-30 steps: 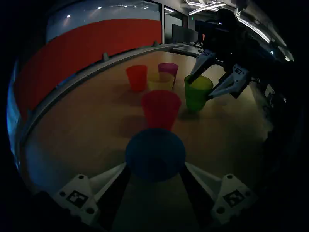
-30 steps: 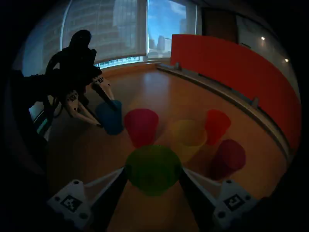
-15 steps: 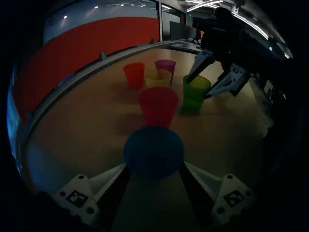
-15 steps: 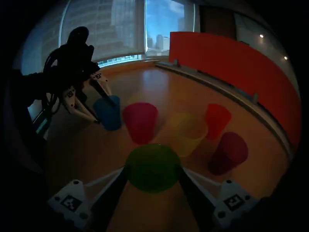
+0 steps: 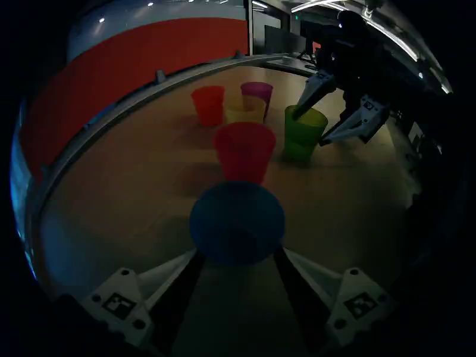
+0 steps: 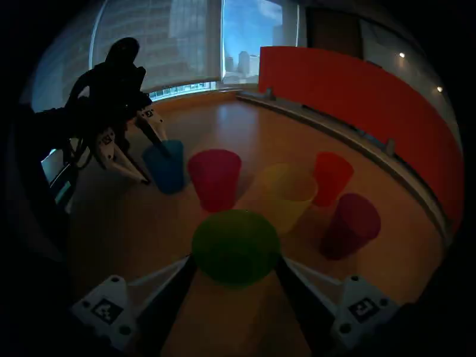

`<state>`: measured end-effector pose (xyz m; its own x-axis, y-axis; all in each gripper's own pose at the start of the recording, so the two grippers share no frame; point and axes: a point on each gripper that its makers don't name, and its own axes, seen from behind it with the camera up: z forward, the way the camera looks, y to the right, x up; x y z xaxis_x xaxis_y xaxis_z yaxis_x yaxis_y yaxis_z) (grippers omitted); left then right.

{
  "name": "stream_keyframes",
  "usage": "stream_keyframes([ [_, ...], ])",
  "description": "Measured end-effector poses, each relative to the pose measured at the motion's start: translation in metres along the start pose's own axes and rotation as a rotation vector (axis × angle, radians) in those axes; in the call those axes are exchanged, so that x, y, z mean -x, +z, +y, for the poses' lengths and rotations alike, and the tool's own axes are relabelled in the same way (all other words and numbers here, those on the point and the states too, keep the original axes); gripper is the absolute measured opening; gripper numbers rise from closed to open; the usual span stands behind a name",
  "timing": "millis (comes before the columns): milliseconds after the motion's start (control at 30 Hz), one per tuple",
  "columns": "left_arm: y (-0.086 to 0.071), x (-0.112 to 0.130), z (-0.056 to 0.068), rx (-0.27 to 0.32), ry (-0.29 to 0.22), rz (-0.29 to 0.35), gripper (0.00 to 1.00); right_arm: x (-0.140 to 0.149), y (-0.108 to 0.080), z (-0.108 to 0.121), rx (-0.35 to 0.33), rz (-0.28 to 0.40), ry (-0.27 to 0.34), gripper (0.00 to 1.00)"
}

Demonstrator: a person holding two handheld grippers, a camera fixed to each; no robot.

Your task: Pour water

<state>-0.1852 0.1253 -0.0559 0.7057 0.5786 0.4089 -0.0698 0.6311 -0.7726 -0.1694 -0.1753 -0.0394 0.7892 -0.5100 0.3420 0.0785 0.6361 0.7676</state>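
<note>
Your left tool (image 5: 238,253) is closed around the translucent blue plastic cup (image 5: 237,214), with both fingers pressed against its sides. Your right tool (image 6: 235,262) clasps the translucent green plastic cup (image 6: 236,241) the same way. Both cups are upright, near the red plastic cup (image 5: 245,152) on the wooden surface (image 5: 131,178).
</note>
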Motion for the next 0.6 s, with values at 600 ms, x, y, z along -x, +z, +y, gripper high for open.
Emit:
stream_keyframes([
  [600,-0.031,0.020,-0.011,-0.112,-0.081,0.028,0.84,0.010,-0.040,0.008,0.082,0.052,0.069,0.98],
])
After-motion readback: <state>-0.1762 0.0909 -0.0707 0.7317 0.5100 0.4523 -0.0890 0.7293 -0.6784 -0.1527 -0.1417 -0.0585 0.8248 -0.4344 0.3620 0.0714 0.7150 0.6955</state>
